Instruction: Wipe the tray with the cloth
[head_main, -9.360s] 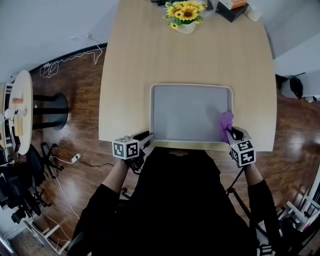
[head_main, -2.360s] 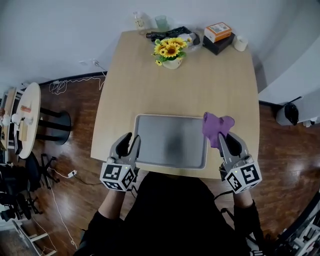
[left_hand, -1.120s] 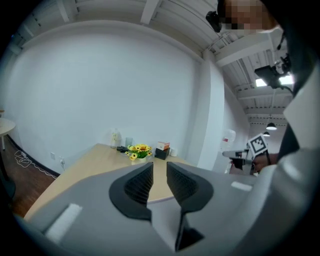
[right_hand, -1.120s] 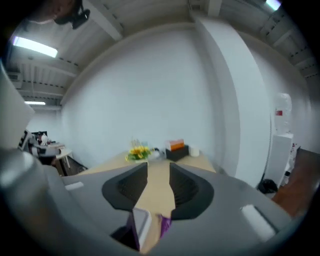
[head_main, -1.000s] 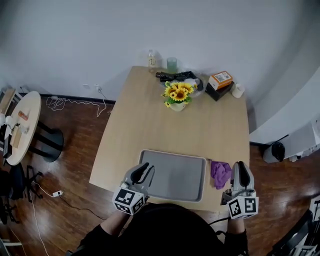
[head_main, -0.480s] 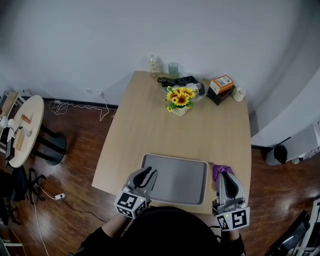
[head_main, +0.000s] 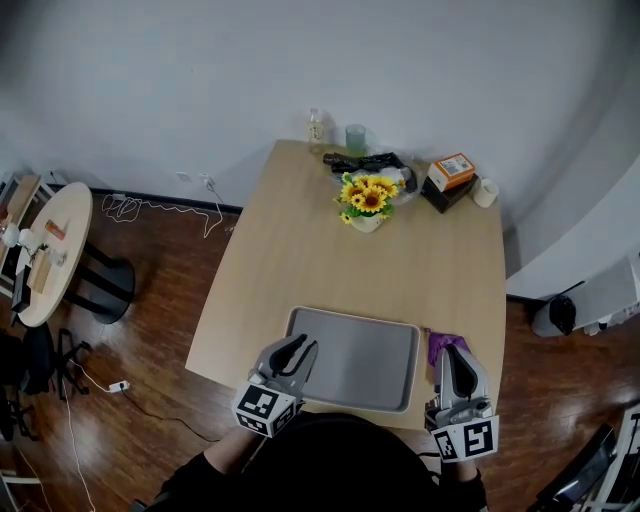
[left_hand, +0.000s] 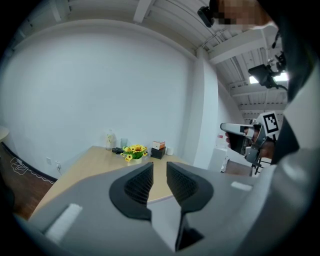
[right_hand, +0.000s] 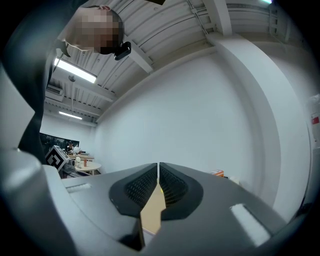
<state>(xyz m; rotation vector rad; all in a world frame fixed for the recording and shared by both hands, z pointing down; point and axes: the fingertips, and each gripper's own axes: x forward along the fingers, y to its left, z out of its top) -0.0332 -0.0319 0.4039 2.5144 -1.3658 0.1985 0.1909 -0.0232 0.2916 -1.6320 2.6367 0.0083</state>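
Left gripper (head_main: 299, 345): jaws closed to a thin slit, nothing between them, tips over the tray's (head_main: 365, 358) near-left corner. Right gripper (head_main: 452, 352): jaws pressed together, empty. Purple cloth (head_main: 437, 343) lies on the table (head_main: 400, 250) at the right fingertips, just beside the tray's right edge.

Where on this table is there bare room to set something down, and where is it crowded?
Bare: the wide stretch of table between the sunflowers and the tray. Crowded: the far edge, with bottle, cup, orange box and mug; the purple cloth fills the strip right of the tray.
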